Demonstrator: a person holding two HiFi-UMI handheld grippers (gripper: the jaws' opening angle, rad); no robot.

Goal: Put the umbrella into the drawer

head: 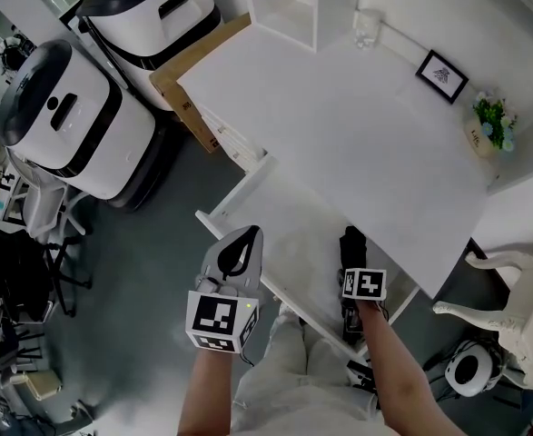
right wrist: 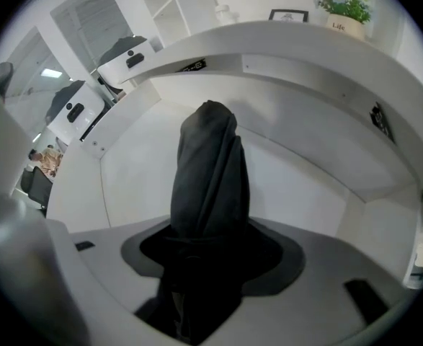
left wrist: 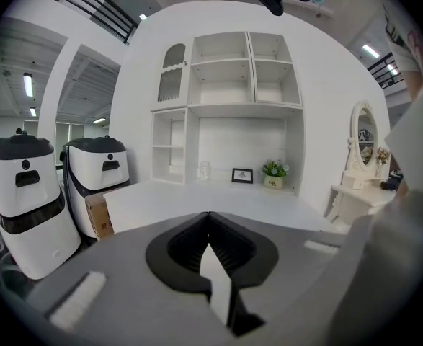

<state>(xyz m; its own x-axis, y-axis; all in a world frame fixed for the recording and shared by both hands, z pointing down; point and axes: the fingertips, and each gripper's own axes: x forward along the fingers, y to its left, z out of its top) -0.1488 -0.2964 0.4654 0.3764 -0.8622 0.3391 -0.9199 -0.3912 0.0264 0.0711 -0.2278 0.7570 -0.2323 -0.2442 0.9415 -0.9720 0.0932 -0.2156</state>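
The only legible writing was the word "Life" on the small pot (right wrist: pixel 339 24) of a green plant (right wrist: pixel 344 2) at the back of the white desk (head: pixel 357 125); a leaf motif was shown in the black picture frame (head: pixel 442 75) beside it, and no words could be made out there; dark print was seen on the side of the cardboard box (left wrist: pixel 101 218) against the desk's left end, but it was too small to be read.

The drawer (head: pixel 289 230) under the desk's front edge was pulled out; the folded black umbrella (right wrist: pixel 207 179) was held over it, pointing steeply down into its right part, and whether its tip touched the drawer's floor could not be settled; the umbrella was clamped by the right gripper (head: pixel 357 275), whose jaws were spread wide around the bundled fabric.

The left gripper (head: pixel 239 248) was held over the left part of the drawer; its jaws were brought together at the tips and nothing was gripped by them.

Two white-and-black machines (head: pixel 75 121) were stood on the grey floor (head: pixel 148 271) to the left of the desk.
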